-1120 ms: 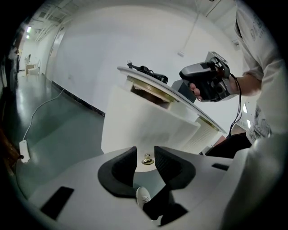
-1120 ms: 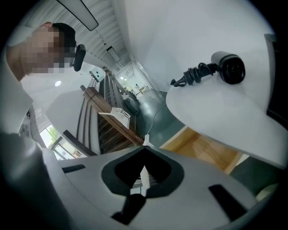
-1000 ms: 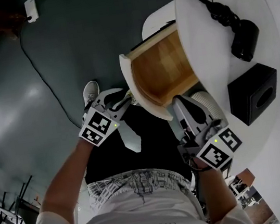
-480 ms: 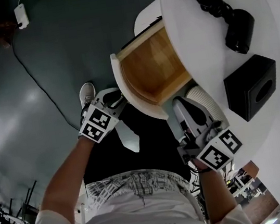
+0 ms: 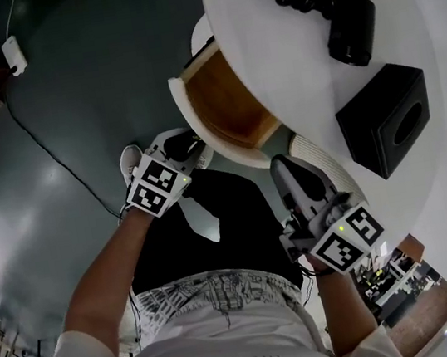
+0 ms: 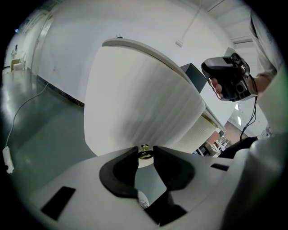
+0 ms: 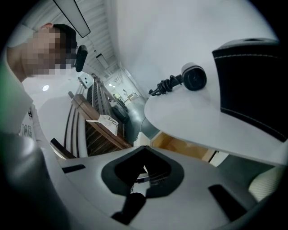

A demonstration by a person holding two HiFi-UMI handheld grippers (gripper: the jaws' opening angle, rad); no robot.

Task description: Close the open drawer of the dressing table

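Note:
The dressing table's drawer (image 5: 224,102) stands partly open under the white round top (image 5: 271,56), and its wooden inside shows. Its curved white front (image 6: 135,99) fills the left gripper view, with a small brass knob (image 6: 144,150) at the lower edge. My left gripper (image 5: 193,146) is at that front. Its jaws have just been closing, and the left gripper (image 6: 145,152) now pinches the knob between its tips. My right gripper (image 5: 282,168) hovers beside the drawer's near end, under the table's rim. Seen in its own view, the right gripper (image 7: 144,147) is shut and empty, with the drawer (image 7: 180,146) ahead.
A black hair dryer (image 5: 346,24) with a coiled cord and a black box (image 5: 384,127) lie on the table top. A white ribbed piece (image 5: 322,162) sits under the rim by my right gripper. A cable (image 5: 62,165) runs across the grey floor.
The drawer has slid further in under the table top, and less of its wooden inside shows. My left gripper has moved with the drawer front toward the table. The right gripper shifted slightly.

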